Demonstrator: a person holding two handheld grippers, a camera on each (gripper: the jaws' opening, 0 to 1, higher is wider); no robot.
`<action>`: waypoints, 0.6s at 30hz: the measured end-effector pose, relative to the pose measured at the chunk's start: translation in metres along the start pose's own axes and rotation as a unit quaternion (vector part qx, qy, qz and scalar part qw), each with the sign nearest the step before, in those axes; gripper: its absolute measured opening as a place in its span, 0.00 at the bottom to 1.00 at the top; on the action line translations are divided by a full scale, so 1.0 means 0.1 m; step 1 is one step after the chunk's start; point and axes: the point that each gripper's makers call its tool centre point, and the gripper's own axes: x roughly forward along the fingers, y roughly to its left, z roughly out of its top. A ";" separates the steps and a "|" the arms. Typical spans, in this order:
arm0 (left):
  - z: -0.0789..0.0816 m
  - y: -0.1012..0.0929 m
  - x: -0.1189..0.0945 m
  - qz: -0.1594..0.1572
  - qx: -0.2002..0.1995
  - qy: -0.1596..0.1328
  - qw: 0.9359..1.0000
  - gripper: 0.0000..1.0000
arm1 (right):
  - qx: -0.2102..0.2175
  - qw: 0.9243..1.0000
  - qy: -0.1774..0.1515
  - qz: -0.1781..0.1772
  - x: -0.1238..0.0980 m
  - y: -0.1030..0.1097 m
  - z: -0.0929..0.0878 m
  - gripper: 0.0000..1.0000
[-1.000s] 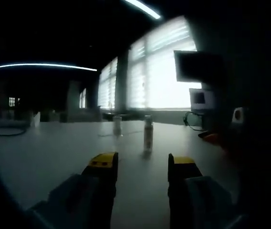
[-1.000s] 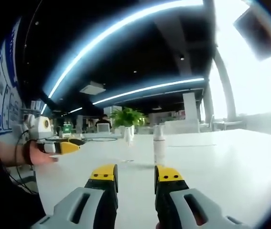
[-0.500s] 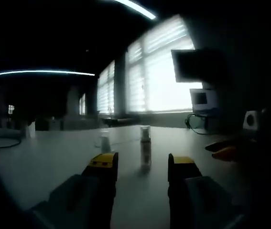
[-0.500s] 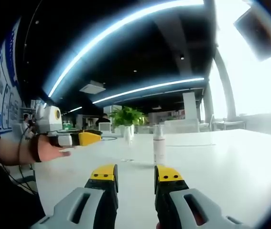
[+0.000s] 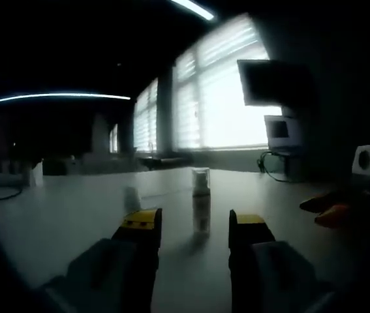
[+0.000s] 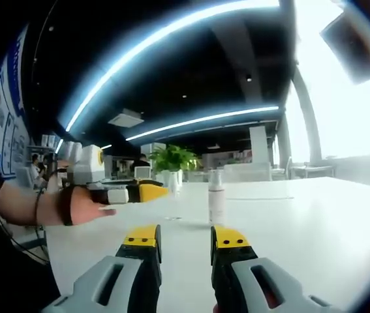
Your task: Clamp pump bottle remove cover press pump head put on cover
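One pump bottle [image 6: 216,196] stands upright on the white table [image 6: 315,222] I am working over, its clear cover still on top. In the left gripper view the same bottle [image 5: 201,200] sits straight ahead of my left gripper [image 5: 192,225], just beyond the gap between its yellow-tipped jaws, which are spread apart with nothing between them. In the right gripper view the bottle is a little farther out, ahead of my right gripper [image 6: 185,238], whose jaws are also spread and hold nothing.

Beside the bottle, to its left in the right gripper view, a small clear glass-like object [image 6: 173,219] rests on the table; I cannot tell what it is. Behind the bottle, well apart from it, a leafy green plant [image 6: 173,158] stands in a white pot. Bright windows [image 5: 224,98] lie beyond the bottle in the dim left gripper view.

Left of the bottle in the right gripper view, a hand [image 6: 87,207] wearing a dark wrist strap holds the left gripper level above the table, its yellow tip pointing toward the bottle but apart from it.
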 end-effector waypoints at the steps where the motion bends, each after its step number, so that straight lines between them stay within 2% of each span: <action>1: 0.00 -0.01 0.03 -0.002 -0.006 0.000 1.000 0.32 | 0.000 1.000 0.000 0.000 0.00 0.00 0.00 0.25; 4: -0.03 -0.03 0.15 -0.007 -0.009 0.001 1.000 0.32 | 0.002 1.000 0.000 -0.001 0.00 0.00 0.00 0.25; 6: -0.04 -0.07 0.20 -0.007 0.007 -0.003 1.000 0.32 | 0.003 1.000 0.000 -0.002 0.00 -0.01 0.00 0.25; 12: -0.16 -0.06 0.34 -0.002 -0.012 0.009 1.000 0.31 | 0.002 1.000 -0.001 -0.003 0.00 0.00 0.00 0.25; 18: -0.15 -0.12 0.46 -0.007 -0.003 0.006 1.000 0.31 | 0.002 1.000 -0.001 -0.006 0.00 -0.02 0.01 0.25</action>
